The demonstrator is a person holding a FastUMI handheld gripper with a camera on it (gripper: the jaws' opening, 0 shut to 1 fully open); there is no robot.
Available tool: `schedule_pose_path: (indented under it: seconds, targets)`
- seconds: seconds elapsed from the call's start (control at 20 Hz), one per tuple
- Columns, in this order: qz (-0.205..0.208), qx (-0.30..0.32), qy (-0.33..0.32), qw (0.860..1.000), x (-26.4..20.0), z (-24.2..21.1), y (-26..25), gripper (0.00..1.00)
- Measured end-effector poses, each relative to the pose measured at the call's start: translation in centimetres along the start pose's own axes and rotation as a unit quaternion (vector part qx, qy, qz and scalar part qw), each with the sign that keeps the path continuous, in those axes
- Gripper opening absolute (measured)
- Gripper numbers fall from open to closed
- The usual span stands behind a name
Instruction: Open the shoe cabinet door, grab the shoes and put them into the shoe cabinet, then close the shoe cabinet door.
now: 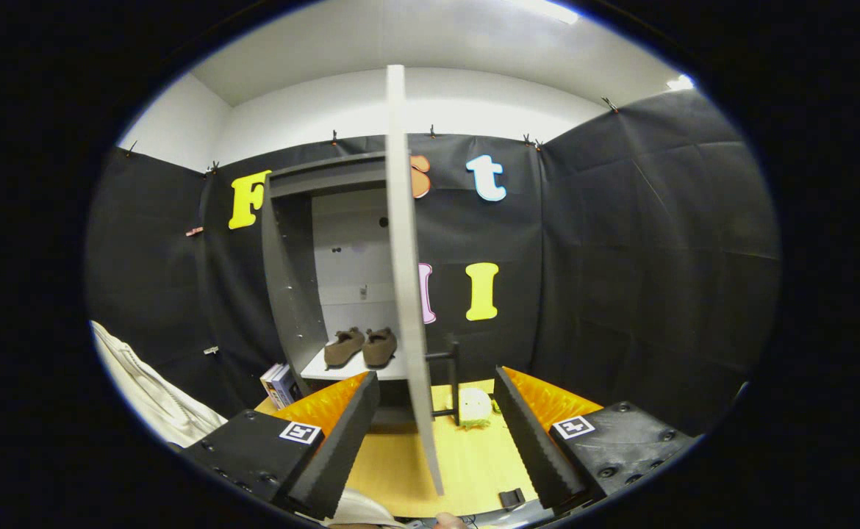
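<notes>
Shoe cabinet [290,294] with its door [408,279] swung wide and seen edge-on; all positions below are given relative to this door. Left of the door, inside the open compartment, the pair of brown shoes [360,347] sits side by side on the pale shelf [320,367], toes pointing inward, so the loading stage appears complete and the closing stage is in hand. Right of the door, on its outer face, stands the dark bar handle [452,382], with a small pale object [474,408] on the wooden floor [474,455] just beyond it. The gripper [437,441] is released, its fingers spread with the door's lower edge running between them and neither finger pressing on it. A stack of books [277,383] leans at the cabinet's foot, farther left of the door. To close well, judged from this layout: push from the door's right face, near the handle and away from the hinge, sweep it leftward in a steady arc, and keep the fingers off the closing edge.
</notes>
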State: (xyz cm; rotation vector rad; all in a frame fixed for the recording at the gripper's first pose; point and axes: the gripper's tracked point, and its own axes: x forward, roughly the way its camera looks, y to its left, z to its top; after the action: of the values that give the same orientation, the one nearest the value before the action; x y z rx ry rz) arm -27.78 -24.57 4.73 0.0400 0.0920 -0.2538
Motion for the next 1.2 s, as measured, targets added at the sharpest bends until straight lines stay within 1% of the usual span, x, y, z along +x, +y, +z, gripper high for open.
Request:
schedule_pose_path:
  seconds: [0.05,0.15,0.2,0.35,0.45,0.55,0.75,1.0,1.2]
  targets:
    - [0.005,0.005,0.007,1.0,0.5,-0.5,-1.1,0.98]
    - [0.031,0.013,0.021,0.999,1.8,-1.4,-2.2,0.99]
    - [0.043,0.013,0.03,0.999,3.1,-2.9,-3.1,0.99]
    - [0.077,0.0,0.05,0.996,6.6,-4.6,-3.1,0.98]
    - [0.108,-0.004,0.064,0.992,7.5,-5.0,-2.3,0.98]
    - [0.125,-0.007,0.073,0.989,8.2,-5.3,-2.1,0.98]
    - [0.156,-0.002,0.082,0.984,8.1,-5.6,0.3,0.96]
    - [0.186,-0.023,0.074,0.979,8.2,-5.6,5.9,0.96]
    - [0.181,-0.019,0.071,0.981,9.4,-6.2,10.4,0.97]
